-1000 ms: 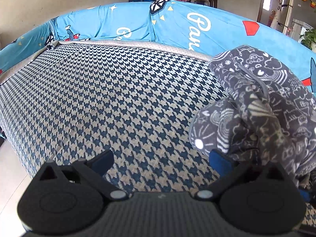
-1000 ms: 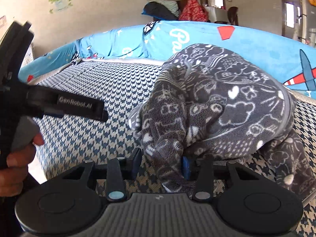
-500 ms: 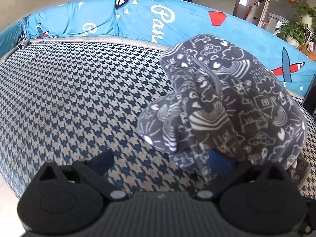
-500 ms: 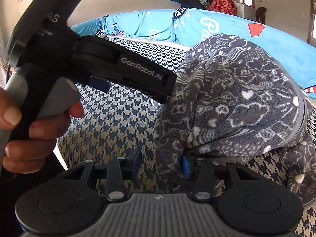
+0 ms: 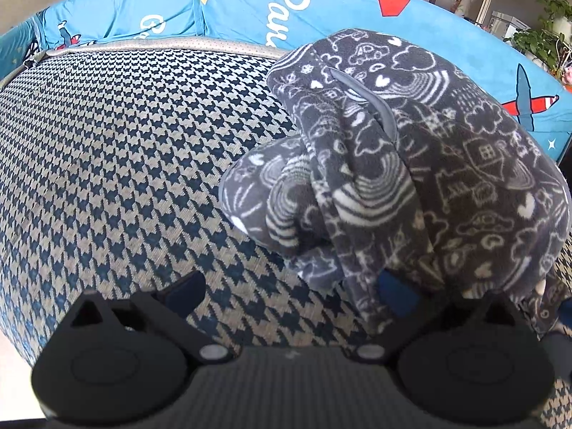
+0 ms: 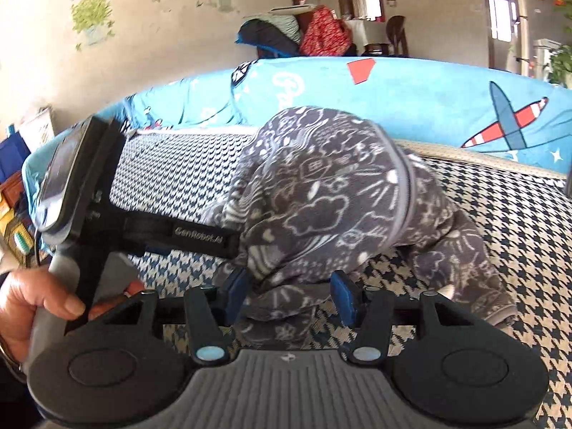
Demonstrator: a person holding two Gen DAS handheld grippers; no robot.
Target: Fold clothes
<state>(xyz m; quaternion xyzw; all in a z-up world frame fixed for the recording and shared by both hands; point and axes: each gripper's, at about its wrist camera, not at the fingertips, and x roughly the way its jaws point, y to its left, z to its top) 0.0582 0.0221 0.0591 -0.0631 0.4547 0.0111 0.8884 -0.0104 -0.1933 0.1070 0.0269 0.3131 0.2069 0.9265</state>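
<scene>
The grey patterned fleece garment (image 5: 411, 164) lies bunched in a raised heap on the houndstooth sofa seat (image 5: 125, 143), toward the seat's rear edge, where the blue printed backrest cover (image 5: 250, 3) begins.

Left gripper (image 5: 291, 291): fingers set wide apart. The right-hand blue pad (image 5: 395, 293) is tucked against the lower fold of the garment; the left-hand pad (image 5: 184, 289) stands over bare seat fabric, clear of the cloth. Nothing is clamped.

Right gripper (image 6: 291, 295): fingers apart, with a low fold of the garment lying in the gap between them. The left-hand pad (image 6: 237, 286) touches the cloth; at the right-hand pad (image 6: 343, 293) contact cannot be confirmed. The fold is not pinched.

In the right wrist view, the left gripper's body enters from the left edge, held by a hand (image 6: 32, 307), and its tip meets the garment's left flank. The garment's trailing portion extends toward the seat's right edge.
</scene>
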